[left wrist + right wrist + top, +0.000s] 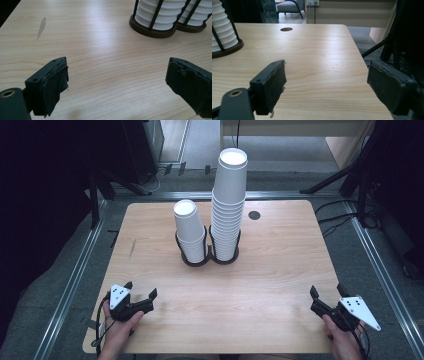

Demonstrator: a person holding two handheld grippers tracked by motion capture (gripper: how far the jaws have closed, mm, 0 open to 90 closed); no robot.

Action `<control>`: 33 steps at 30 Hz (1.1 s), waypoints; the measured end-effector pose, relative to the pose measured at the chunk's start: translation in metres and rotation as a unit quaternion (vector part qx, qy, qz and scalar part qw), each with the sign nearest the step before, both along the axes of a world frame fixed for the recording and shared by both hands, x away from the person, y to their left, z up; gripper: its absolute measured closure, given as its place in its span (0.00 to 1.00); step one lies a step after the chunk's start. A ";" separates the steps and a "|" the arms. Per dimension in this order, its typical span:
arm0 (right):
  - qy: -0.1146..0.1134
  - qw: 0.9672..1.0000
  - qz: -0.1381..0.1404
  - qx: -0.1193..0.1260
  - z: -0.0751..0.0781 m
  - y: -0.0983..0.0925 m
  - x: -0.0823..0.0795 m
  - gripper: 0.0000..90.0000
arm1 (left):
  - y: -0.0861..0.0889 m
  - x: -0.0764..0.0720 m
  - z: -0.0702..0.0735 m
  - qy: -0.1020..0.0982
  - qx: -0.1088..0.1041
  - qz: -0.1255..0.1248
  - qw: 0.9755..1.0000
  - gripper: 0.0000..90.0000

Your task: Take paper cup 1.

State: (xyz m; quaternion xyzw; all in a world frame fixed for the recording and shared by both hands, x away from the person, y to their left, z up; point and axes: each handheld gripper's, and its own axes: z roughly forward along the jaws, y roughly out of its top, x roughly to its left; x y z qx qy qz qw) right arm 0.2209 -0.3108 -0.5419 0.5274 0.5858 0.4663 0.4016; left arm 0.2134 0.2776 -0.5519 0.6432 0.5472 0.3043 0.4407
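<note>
Paper cups [229, 195]: white. Cup holders [206, 256]: black wire on dark brown bases. Table [280, 270]: light wood grain, one grey smear [41, 26]. Left gripper [142, 296] and right gripper [325, 295]: black, each with a spotted grey plate.

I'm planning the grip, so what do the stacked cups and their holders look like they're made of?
Cups: probably paper, matte white with rolled rims ridging each stack. Holders: dark thin upright rods on round bases, likely painted metal or plastic; the look can't settle which.
</note>
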 end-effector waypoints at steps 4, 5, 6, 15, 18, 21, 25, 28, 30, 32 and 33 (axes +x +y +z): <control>0.005 1.000 0.003 0.006 -0.001 0.002 -0.001 0.15 | 0.000 0.001 0.001 0.000 -0.001 0.003 1.000 0.05; 0.005 1.000 0.004 0.002 -0.002 0.002 -0.001 0.15 | 0.000 0.001 0.001 0.000 -0.001 0.003 1.000 0.05; 0.007 1.000 0.004 0.003 -0.002 0.004 -0.001 0.15 | 0.000 0.002 0.002 0.000 -0.005 0.002 1.000 0.05; 0.003 1.000 0.004 0.007 0.000 0.007 -0.001 0.14 | -0.014 0.003 0.005 -0.002 -0.007 -0.014 1.000 0.05; 0.003 1.000 0.015 0.012 0.002 0.006 -0.002 0.12 | -0.024 0.007 0.012 -0.008 -0.007 -0.027 1.000 0.05; 0.003 0.999 0.028 0.018 0.006 0.007 -0.001 0.12 | -0.028 0.007 0.018 -0.015 -0.014 -0.029 0.999 0.05; 0.002 0.999 0.032 0.031 0.014 0.007 -0.001 0.12 | -0.035 0.010 0.029 -0.026 -0.017 -0.038 0.999 0.05; -0.004 0.999 0.037 0.034 0.021 0.009 -0.001 0.11 | -0.042 0.015 0.037 -0.032 -0.016 -0.045 0.998 0.05; -0.008 0.999 0.039 0.030 0.025 0.010 0.000 0.11 | -0.046 0.017 0.041 -0.036 -0.016 -0.049 0.998 0.05; -0.009 0.998 0.045 0.032 0.029 0.012 0.000 0.10 | -0.049 0.020 0.044 -0.040 -0.015 -0.053 0.998 0.05; -0.010 0.998 0.045 0.031 0.031 0.013 0.001 0.10 | -0.049 0.020 0.044 -0.040 -0.015 -0.053 0.998 0.05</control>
